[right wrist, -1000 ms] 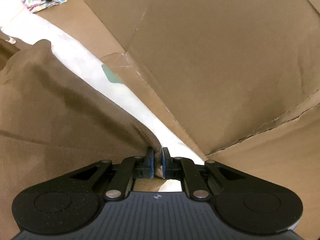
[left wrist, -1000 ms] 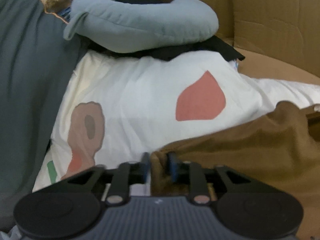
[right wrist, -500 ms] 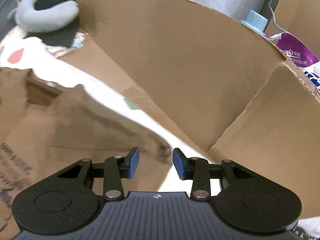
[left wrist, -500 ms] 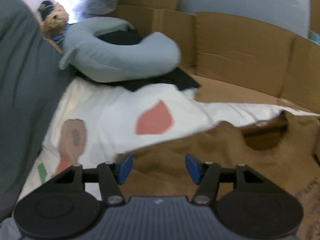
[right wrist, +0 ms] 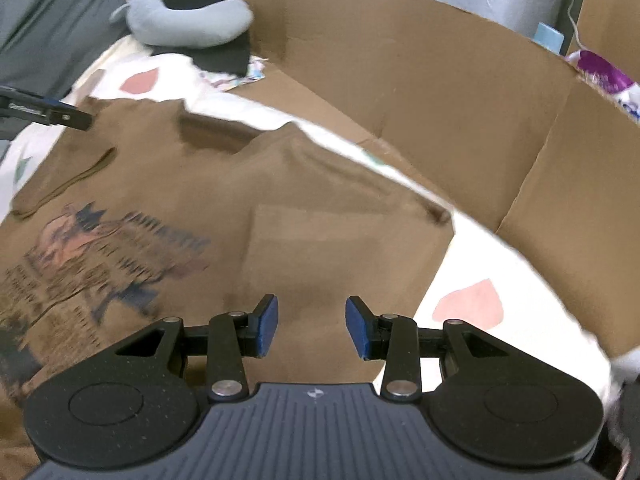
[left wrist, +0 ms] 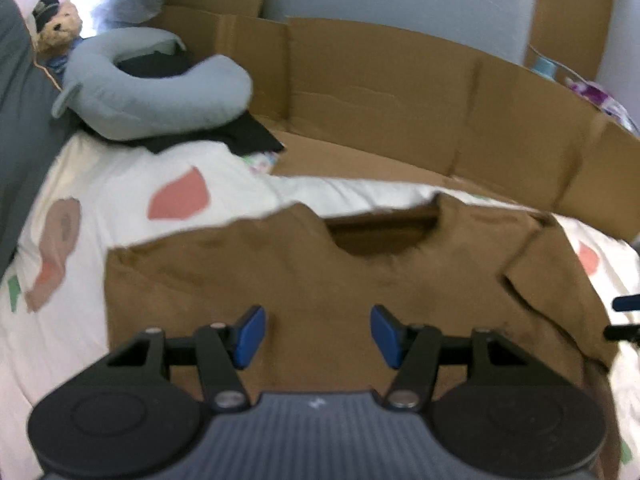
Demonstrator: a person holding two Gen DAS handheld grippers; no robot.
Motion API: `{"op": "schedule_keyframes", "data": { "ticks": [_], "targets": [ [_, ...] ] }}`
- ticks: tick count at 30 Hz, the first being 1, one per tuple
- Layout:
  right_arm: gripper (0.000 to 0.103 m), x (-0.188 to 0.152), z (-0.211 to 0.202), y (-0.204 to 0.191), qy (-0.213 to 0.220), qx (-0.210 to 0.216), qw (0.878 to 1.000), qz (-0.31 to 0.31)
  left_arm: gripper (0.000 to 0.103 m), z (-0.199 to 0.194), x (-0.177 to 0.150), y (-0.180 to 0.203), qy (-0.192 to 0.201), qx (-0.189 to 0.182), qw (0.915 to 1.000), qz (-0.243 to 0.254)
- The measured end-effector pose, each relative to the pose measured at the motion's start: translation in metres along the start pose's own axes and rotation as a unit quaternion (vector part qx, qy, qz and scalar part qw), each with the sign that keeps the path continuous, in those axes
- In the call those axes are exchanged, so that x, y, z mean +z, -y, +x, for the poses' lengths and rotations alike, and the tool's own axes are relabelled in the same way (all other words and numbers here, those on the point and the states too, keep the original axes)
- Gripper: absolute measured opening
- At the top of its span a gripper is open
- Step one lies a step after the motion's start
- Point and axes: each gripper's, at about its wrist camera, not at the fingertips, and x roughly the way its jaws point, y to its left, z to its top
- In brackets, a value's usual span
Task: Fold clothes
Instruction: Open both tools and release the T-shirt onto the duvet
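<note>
A brown cotton T-shirt [left wrist: 360,288] lies spread flat on a white bed sheet with pink and brown printed shapes [left wrist: 120,184], which covers the bed. The neck opening of the T-shirt points toward the far edge of the bed, where a tall wall of brown cardboard [left wrist: 400,92] stands along the sheet. In the right wrist view the T-shirt [right wrist: 280,220] shows a blurred printed picture with dark letters on its front, and one short sleeve reaches toward the cardboard [right wrist: 440,80] side of the bed. The left gripper [left wrist: 318,334] hangs just above the middle of the T-shirt, with its two blue pads spread wide apart and nothing between them. The right gripper [right wrist: 312,326] is also spread apart and holds nothing; it hovers over the T-shirt near the edge of the cloth, where the white sheet [right wrist: 480,280] begins. At the far left corner of the bed a grey U-shaped neck pillow [left wrist: 160,88] rests on a black piece of cloth [left wrist: 240,136], and a small brown teddy bear [left wrist: 58,24] sits behind the pillow. A dark grey blanket [left wrist: 20,120] lies along the left edge of the bed.
</note>
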Motion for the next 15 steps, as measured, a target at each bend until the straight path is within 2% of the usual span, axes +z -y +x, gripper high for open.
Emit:
{"op": "schedule_keyframes", "data": {
  "ticks": [3,10,13,15],
  "targets": [
    [0.057,-0.018,-0.006,-0.014,0.004,-0.001,1.000,-0.001,0.062,-0.010,-0.012,0.007,-0.003,-0.009,0.9996,-0.027],
    [0.057,-0.046,-0.008,-0.038,0.010,-0.039,0.999,-0.028,0.062,-0.011,-0.051,0.011,-0.034,-0.032,0.9919,-0.118],
    [0.058,-0.045,-0.003,-0.040,0.007,-0.050,0.999,-0.020,0.062,-0.012,-0.063,0.020,-0.040,-0.021,0.9918,-0.119],
    [0.058,-0.044,0.001,-0.041,0.005,-0.058,0.998,-0.015,0.062,-0.011,-0.067,0.024,-0.047,-0.033,0.9912,-0.119]
  ]
}}
